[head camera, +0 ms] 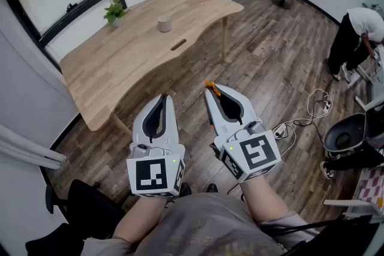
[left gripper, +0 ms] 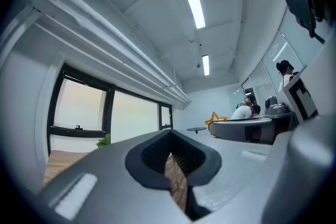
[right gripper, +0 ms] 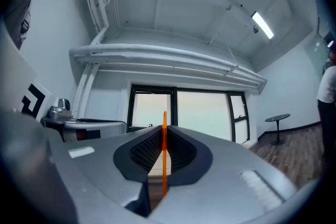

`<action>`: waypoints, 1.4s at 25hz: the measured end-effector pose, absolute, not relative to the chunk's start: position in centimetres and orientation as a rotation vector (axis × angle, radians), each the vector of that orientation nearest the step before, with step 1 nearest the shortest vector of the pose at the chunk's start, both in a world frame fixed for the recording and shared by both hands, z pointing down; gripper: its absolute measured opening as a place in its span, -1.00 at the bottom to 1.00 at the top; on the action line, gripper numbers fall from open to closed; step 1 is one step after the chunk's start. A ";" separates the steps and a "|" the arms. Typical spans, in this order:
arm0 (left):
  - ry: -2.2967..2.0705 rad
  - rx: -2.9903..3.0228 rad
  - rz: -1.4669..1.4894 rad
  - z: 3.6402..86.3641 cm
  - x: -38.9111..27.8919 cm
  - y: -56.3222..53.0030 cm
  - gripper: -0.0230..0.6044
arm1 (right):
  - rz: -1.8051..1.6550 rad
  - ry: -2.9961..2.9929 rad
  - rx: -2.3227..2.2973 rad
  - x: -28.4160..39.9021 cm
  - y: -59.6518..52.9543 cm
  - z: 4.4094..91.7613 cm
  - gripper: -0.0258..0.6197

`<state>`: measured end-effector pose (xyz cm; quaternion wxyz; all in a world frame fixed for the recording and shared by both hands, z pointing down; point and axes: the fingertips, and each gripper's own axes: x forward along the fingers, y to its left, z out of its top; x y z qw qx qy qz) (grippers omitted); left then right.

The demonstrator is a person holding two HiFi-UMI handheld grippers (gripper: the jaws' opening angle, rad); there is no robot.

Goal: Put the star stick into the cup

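My right gripper [head camera: 211,92] is shut on the orange star stick [head camera: 212,90], which pokes out at the jaw tips. In the right gripper view the stick [right gripper: 164,157] runs upright as a thin orange line between the closed jaws of the right gripper [right gripper: 164,149]. My left gripper [head camera: 163,97] is shut with nothing in it; in its own view the left gripper [left gripper: 176,165] shows only a thin slit, and the orange star [left gripper: 216,118] is visible off to its right. The small grey cup [head camera: 164,24] stands far ahead on the wooden table [head camera: 108,75]. Both grippers are held high over the floor.
A potted plant [head camera: 114,11] sits at the table's far left by the window, and a slot [head camera: 178,44] is cut in the tabletop near the cup. A person [head camera: 359,33] bends over at the right. Cables [head camera: 300,120] and a black chair [head camera: 345,135] lie on the floor to the right.
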<state>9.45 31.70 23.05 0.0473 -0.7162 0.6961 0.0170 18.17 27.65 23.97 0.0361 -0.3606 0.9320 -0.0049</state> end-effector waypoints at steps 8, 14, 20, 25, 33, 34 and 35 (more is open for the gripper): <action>2.121 -2.185 0.046 23.2 11.2 31.5 -0.93 | -0.014 2.865 -1.106 20.1 27.8 24.2 -0.79; 2.136 -2.151 0.045 22.9 12.9 30.7 -0.93 | -0.019 2.836 -1.044 22.6 26.9 24.0 -0.78; 2.177 -2.132 0.019 24.2 14.0 30.0 -0.93 | -0.042 2.860 -0.983 23.6 25.7 24.6 -0.78; 2.195 -2.126 -0.004 25.3 12.9 27.8 -0.93 | -0.063 2.882 -0.966 22.5 23.4 25.7 -0.78; 2.215 -2.146 0.010 27.0 7.8 20.2 -0.93 | -0.098 2.905 -0.992 17.6 15.9 27.7 -0.78; 2.215 -2.150 0.011 27.1 6.9 19.0 -0.93 | -0.097 2.910 -0.987 16.6 14.9 27.6 -0.78; 2.214 -2.155 0.010 27.0 6.1 17.8 -0.93 | -0.095 2.912 -0.985 15.7 13.8 27.6 -0.78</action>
